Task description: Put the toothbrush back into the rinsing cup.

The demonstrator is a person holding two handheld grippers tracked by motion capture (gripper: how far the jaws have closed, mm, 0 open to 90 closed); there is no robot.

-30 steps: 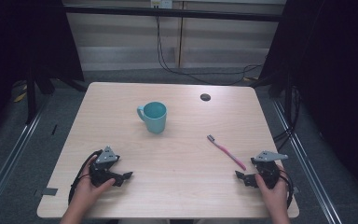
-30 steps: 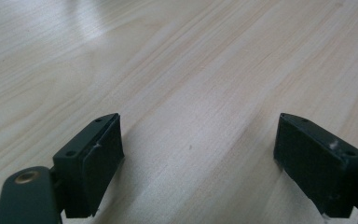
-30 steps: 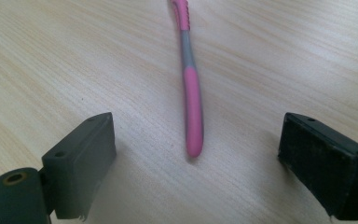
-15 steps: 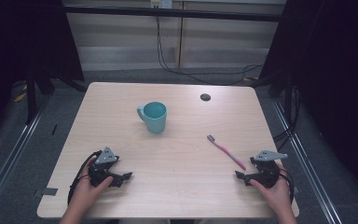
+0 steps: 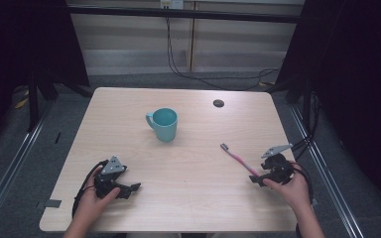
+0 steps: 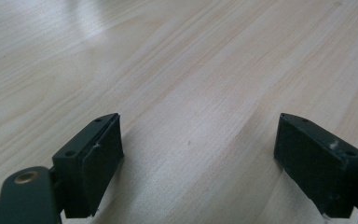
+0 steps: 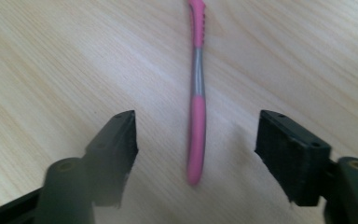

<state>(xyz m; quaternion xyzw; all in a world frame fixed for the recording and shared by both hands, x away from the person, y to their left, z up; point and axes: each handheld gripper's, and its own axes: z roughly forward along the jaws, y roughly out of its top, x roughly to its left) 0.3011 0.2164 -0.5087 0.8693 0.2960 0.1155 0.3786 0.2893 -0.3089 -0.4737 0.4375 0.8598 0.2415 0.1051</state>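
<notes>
A pink toothbrush (image 5: 235,157) with a grey neck lies on the light wooden table (image 5: 198,198), right of middle. In the right gripper view, the toothbrush handle (image 7: 196,121) runs lengthwise between the two black jaws without touching either one. My right gripper (image 5: 254,178) hovers over the near end of the handle; its jaws have just been closing, and a gap remains on each side. My left gripper (image 5: 131,189) rests at the near left with jaws wide apart. In its own view the left gripper (image 6: 196,158) has bare wood between its jaws.
A teal mug (image 5: 164,124) stands upright near the table's middle, handle to the left. A small dark round disc (image 5: 218,103) lies near the far edge. Dark curtains flank both sides, and cables hang behind the table.
My right hand has lifted and shifted a little toward the toothbrush, bringing its gripper over the handle's near end. The left hand has stayed put.
</notes>
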